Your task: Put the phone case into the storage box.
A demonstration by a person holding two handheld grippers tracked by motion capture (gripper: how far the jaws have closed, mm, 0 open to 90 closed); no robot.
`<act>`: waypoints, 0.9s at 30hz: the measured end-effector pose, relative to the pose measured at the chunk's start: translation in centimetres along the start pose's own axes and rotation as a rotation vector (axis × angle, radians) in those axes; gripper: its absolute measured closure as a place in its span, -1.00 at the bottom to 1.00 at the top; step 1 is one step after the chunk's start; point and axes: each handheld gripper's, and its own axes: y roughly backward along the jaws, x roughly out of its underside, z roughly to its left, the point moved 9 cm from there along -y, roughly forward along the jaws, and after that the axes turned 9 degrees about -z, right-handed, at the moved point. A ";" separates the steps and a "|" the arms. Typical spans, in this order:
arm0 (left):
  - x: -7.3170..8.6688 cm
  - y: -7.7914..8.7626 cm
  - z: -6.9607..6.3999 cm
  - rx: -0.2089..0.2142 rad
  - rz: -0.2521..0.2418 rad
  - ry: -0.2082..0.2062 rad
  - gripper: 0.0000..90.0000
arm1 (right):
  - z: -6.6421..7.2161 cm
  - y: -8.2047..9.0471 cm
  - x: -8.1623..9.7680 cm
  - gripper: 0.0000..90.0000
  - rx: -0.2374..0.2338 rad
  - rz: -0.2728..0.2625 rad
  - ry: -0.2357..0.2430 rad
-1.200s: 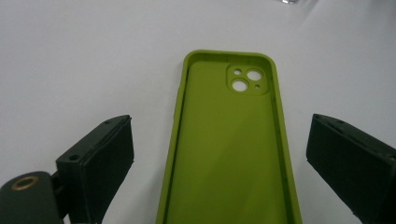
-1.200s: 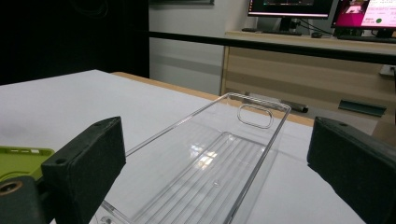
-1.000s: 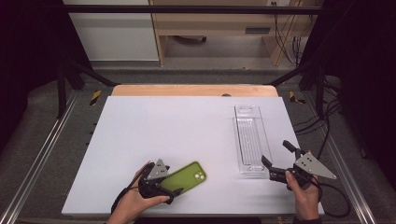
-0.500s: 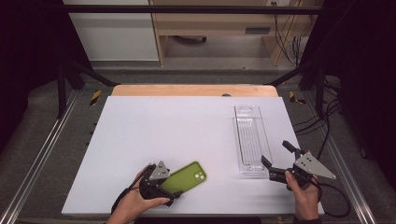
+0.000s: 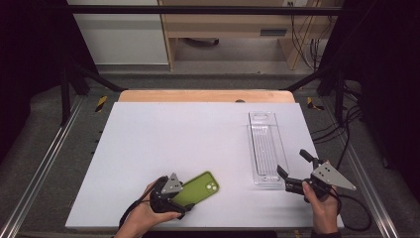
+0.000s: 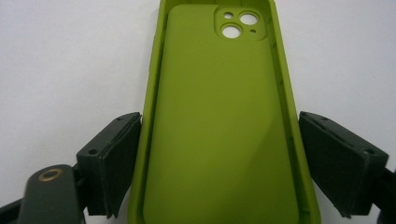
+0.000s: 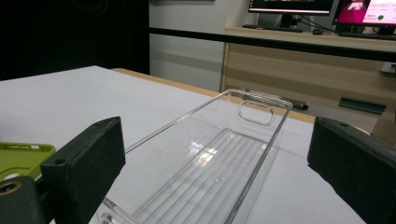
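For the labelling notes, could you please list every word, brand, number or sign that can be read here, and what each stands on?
Green phone case: no text or logo.
Clear plastic tray: no print to be seen.
Two screens at the top of the right gripper view: content is lit but too small and blurred to read.
Yellow and black striped tape by the table: a warning pattern, no words.
Grey plates on the grippers: nothing readable.

Grey floor (image 5: 49, 148), wooden desk (image 5: 223, 25), dark surroundings
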 end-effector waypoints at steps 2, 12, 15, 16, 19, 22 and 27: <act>-0.1 0.0 0.0 -0.006 0.010 -0.001 -0.65 | 0.1 0.0 0.0 -0.90 -0.001 0.000 0.000; -1.8 0.4 1.0 -0.099 -0.065 -0.063 -0.63 | 0.0 0.0 -0.1 -0.90 0.004 -0.002 -0.002; -2.4 0.9 1.7 -0.149 -0.121 -0.066 -0.64 | 0.0 0.1 -0.3 -0.90 0.007 -0.005 -0.001; -2.8 1.2 2.1 -0.173 -0.148 -0.071 -0.64 | 0.1 0.1 -0.4 -0.90 0.007 -0.005 0.001; -3.7 1.9 3.0 -0.228 -0.232 -0.059 -0.64 | 0.2 -0.1 -1.1 -0.92 0.025 -0.004 0.004; -4.4 2.8 4.0 -0.278 -0.303 -0.036 -0.64 | 0.6 -0.9 -2.4 -0.92 0.065 0.016 -0.014; -5.2 4.0 4.8 -0.330 -0.380 -0.035 -0.64 | 3.2 -2.7 -5.4 -0.92 0.075 0.041 0.041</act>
